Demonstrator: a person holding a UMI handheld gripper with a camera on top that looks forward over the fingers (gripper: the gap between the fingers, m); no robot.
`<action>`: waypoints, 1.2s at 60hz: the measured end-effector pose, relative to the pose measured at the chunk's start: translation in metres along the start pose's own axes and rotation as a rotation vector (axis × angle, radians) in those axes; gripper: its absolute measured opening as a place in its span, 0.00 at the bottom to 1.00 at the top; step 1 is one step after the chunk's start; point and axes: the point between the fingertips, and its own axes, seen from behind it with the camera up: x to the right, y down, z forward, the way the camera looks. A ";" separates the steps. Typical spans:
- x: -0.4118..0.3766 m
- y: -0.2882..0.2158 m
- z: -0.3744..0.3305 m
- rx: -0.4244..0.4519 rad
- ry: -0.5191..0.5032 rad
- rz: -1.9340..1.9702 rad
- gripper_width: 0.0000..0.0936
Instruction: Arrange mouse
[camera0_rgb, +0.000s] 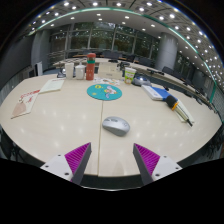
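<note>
Mouse, grey-silver, rounded plastic (116, 125), sits on the pale round surface (60, 120) at centre frame, just ahead of my hand-held gripper (111, 158). Fingers apart, holding nothing; mouse beyond the tips, not between them. Teal round mat (104, 92) farther back, upper centre. I judge this the approach step. Next: advance, straddle the mouse, close.

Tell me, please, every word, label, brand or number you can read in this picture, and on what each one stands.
No text can be read here.
The mouse, ahead of the open gripper, shows no legible mark.
The teal round mat bears a design too small to read.
The containers at the table's far side have labels too blurred to read.
</note>
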 end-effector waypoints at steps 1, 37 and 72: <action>0.005 0.001 0.008 -0.004 0.001 0.004 0.92; 0.037 -0.053 0.153 -0.007 -0.102 -0.028 0.84; 0.032 -0.151 0.144 0.082 -0.093 0.032 0.39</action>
